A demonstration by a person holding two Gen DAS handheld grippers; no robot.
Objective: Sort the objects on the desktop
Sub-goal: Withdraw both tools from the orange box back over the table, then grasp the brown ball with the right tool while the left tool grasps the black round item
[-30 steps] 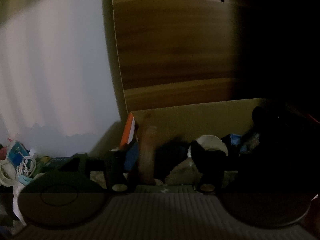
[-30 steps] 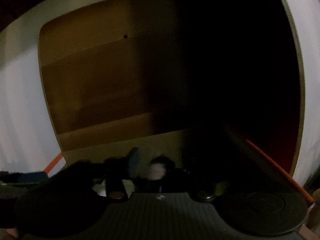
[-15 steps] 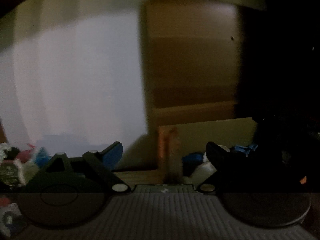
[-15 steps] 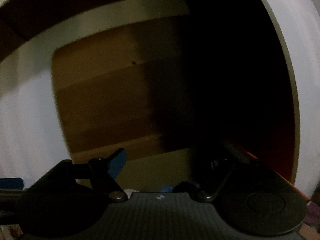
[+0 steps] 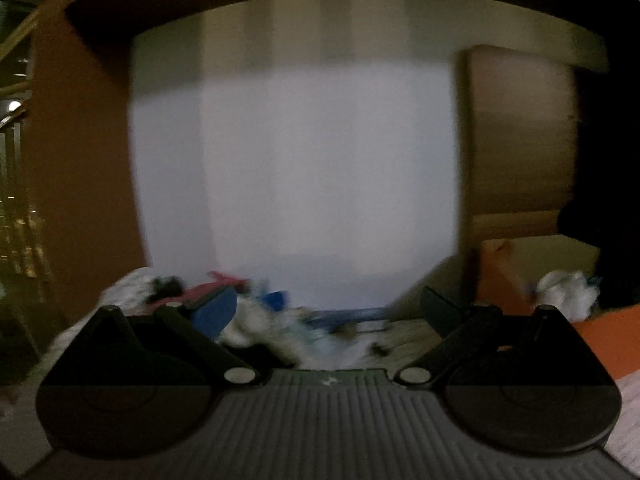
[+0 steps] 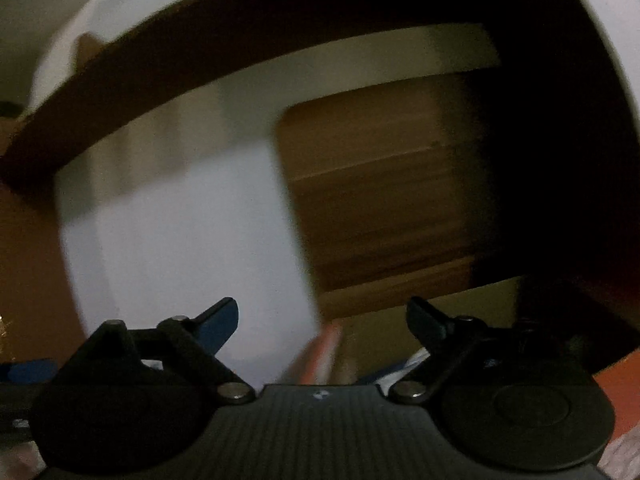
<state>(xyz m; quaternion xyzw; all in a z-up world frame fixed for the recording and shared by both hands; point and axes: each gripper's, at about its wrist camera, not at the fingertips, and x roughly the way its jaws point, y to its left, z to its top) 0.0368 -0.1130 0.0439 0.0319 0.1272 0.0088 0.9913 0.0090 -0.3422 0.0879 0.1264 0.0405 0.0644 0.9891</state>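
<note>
In the left wrist view my left gripper (image 5: 326,308) is open and empty, held above a blurred pile of small objects (image 5: 280,320) on the desk: white, blue and red items. An orange cardboard box (image 5: 504,276) stands to the right with a white crumpled item (image 5: 568,292) inside. In the right wrist view my right gripper (image 6: 320,316) is open and empty, above the orange box's edge (image 6: 324,348). The frames are dim and motion-blurred.
A white wall (image 5: 300,180) stands behind the desk. A wooden panel (image 5: 520,140) rises behind the box; it also shows in the right wrist view (image 6: 380,200). A dark shelf board (image 6: 240,60) runs overhead. Brown furniture (image 5: 80,160) stands at the left.
Both grippers opened and pulled back from the box. The left view swung left to the pile on the desk. The right view swung left and tilted up.
</note>
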